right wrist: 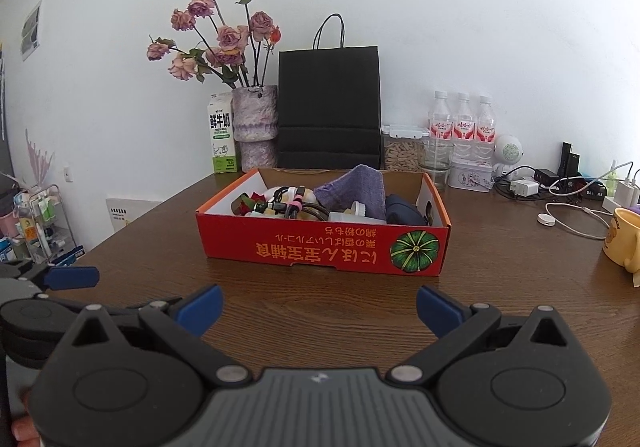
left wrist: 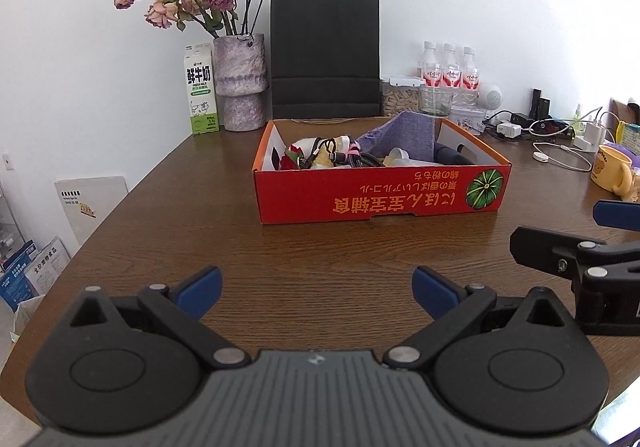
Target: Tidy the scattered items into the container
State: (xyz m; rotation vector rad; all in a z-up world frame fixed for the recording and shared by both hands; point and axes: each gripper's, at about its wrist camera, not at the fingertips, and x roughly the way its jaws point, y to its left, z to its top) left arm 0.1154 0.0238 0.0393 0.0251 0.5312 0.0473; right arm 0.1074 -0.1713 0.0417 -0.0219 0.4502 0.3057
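A red cardboard box [left wrist: 380,195] [right wrist: 320,243] with a pumpkin picture sits mid-table. Inside it lie a purple cloth [left wrist: 404,135] [right wrist: 354,187], coiled cables [left wrist: 340,157] [right wrist: 288,205], a dark pouch [right wrist: 402,211] and small pale items. My left gripper [left wrist: 318,293] hovers open over bare wood short of the box, holding nothing. My right gripper [right wrist: 318,309] is also open and empty, equally short of the box. Each gripper shows at the edge of the other's view: the right gripper's fingers [left wrist: 616,213] at far right, the left gripper's fingers [right wrist: 72,277] at far left.
Against the wall stand a milk carton [left wrist: 201,91], a vase of dried roses [left wrist: 242,83], a black paper bag [left wrist: 325,55], water bottles [left wrist: 450,67] and jars. Chargers and cables [right wrist: 568,191] and a yellow mug [right wrist: 622,243] crowd the right side. The table edge [left wrist: 100,219] drops off at left.
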